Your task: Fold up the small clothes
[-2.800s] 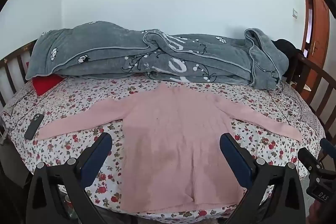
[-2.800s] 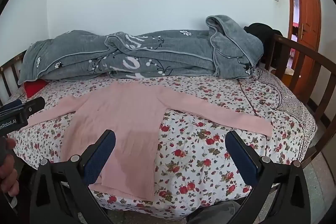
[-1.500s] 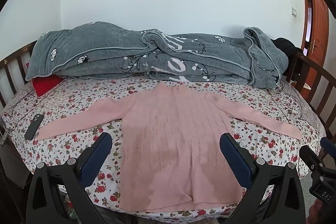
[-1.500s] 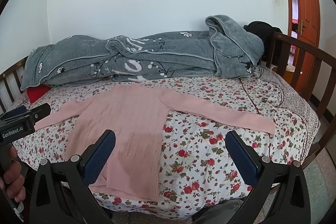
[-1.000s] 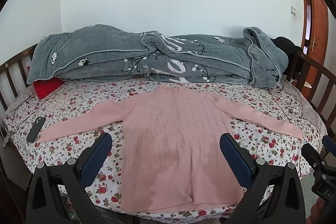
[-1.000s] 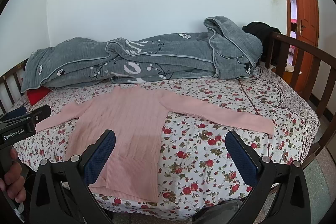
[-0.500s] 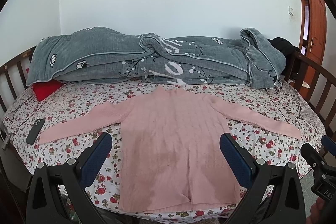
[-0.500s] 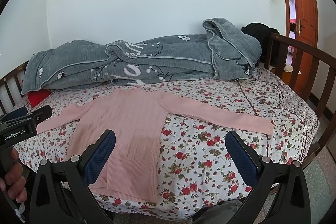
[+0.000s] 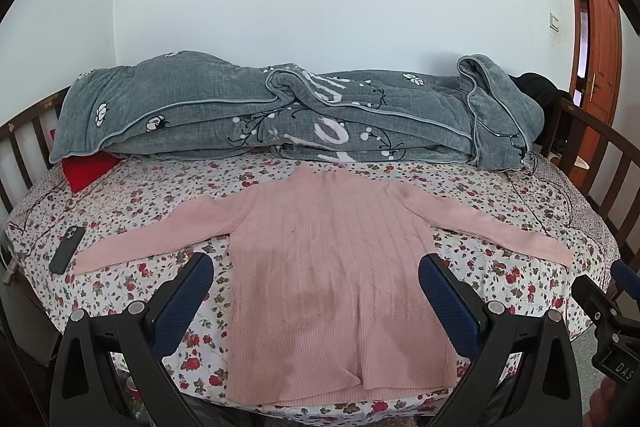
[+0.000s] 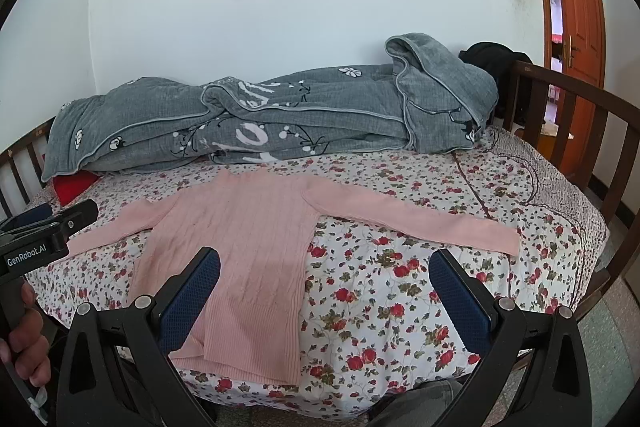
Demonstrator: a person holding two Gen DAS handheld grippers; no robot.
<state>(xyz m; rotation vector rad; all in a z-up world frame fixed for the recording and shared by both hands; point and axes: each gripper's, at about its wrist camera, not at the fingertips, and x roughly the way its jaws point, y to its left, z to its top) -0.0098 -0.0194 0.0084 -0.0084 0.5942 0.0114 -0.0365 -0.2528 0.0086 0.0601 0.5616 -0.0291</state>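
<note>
A pink knitted sweater (image 9: 332,259) lies flat on the floral bedsheet (image 9: 132,187), both sleeves spread out sideways and its hem at the near edge. My left gripper (image 9: 316,283) hovers open in front of the hem, its blue pads wide apart with nothing between them. In the right wrist view the same sweater (image 10: 240,239) sits left of centre, its long right sleeve reaching toward the bed's right side. My right gripper (image 10: 324,287) is open too, held short of the bed and empty. The left gripper's body (image 10: 36,239) shows at that view's left edge, held by a hand (image 10: 24,331).
A rolled grey quilt (image 9: 296,123) lies along the wall behind the sweater, with a red item (image 9: 90,169) under its left end. A dark phone (image 9: 67,250) rests on the sheet near the left sleeve cuff. Wooden rails (image 10: 572,131) bound the bed; an orange door (image 10: 576,3) stands at right.
Both views have drifted slightly, with the sweater sitting a little lower in the frames; the sweater has not moved. Both grippers stay open.
</note>
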